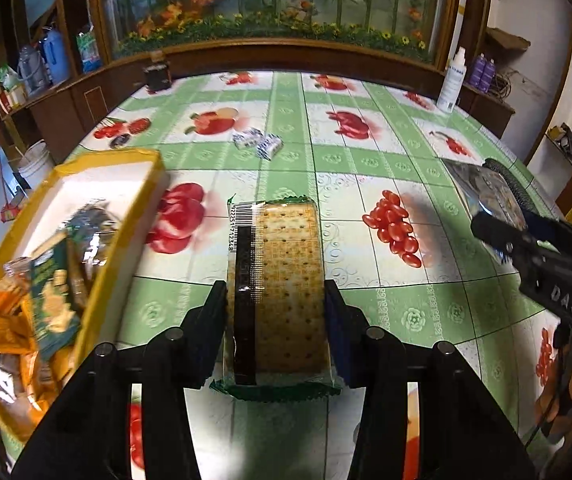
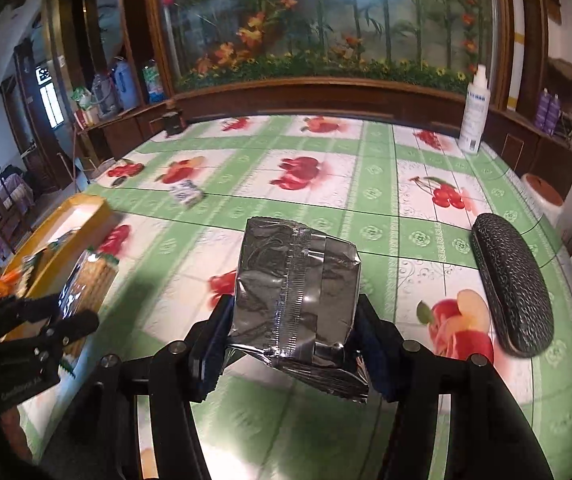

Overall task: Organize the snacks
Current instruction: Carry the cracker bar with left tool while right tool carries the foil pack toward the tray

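Note:
My left gripper (image 1: 275,300) is shut on a clear cracker packet (image 1: 286,280) with green ends, held above the table. My right gripper (image 2: 294,320) is shut on a silver foil snack bag (image 2: 294,292), also lifted. The yellow box (image 1: 141,208) at the left holds several snack packs; it also shows in the right wrist view (image 2: 85,208). Two small blue-and-white wrapped snacks (image 1: 257,142) lie mid-table, and show in the right wrist view (image 2: 185,194). The right gripper with the foil bag (image 1: 490,196) shows at the right of the left wrist view; the left gripper (image 2: 45,320) shows at the left of the right wrist view.
The table has a green fruit-print cloth (image 1: 366,160). A black textured glasses case (image 2: 510,284) lies at the right. A white spray bottle (image 2: 474,112) stands at the far right edge. A dark jar (image 1: 157,74) stands at the far left. A wooden cabinet lines the back.

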A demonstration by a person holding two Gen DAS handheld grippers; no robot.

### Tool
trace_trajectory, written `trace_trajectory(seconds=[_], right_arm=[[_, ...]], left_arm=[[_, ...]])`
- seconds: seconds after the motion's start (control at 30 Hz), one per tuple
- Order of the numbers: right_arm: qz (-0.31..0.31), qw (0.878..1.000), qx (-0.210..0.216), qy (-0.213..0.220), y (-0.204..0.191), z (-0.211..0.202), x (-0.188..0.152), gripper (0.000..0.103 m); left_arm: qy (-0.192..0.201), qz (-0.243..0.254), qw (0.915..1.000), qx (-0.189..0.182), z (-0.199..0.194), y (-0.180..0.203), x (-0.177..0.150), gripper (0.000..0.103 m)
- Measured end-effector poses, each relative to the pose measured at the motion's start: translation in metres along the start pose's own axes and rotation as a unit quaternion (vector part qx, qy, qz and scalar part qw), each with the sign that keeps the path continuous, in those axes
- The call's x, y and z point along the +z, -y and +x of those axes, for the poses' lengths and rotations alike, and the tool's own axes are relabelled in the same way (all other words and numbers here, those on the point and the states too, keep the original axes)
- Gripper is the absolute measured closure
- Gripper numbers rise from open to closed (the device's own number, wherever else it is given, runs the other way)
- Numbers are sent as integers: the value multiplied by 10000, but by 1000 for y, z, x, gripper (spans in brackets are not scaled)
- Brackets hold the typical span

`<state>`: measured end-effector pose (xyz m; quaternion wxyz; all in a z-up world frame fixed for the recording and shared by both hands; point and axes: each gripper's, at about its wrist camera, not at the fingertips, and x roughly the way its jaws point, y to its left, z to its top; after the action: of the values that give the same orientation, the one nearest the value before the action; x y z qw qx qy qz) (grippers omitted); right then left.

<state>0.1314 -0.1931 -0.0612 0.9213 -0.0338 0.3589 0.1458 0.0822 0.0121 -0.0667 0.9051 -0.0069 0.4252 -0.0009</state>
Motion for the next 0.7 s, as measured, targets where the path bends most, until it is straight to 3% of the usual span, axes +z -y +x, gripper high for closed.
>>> trace_trajectory(seconds=[0.3, 0.7], right_arm=[[-464, 9984, -69, 311, -61, -46, -2, 43], [-680, 9953, 104, 688, -104, -69, 7, 43]], left_arm=[[440, -222, 9984, 285, -40, -31, -6, 59], [852, -350, 9923, 833, -66, -62, -13, 58]])
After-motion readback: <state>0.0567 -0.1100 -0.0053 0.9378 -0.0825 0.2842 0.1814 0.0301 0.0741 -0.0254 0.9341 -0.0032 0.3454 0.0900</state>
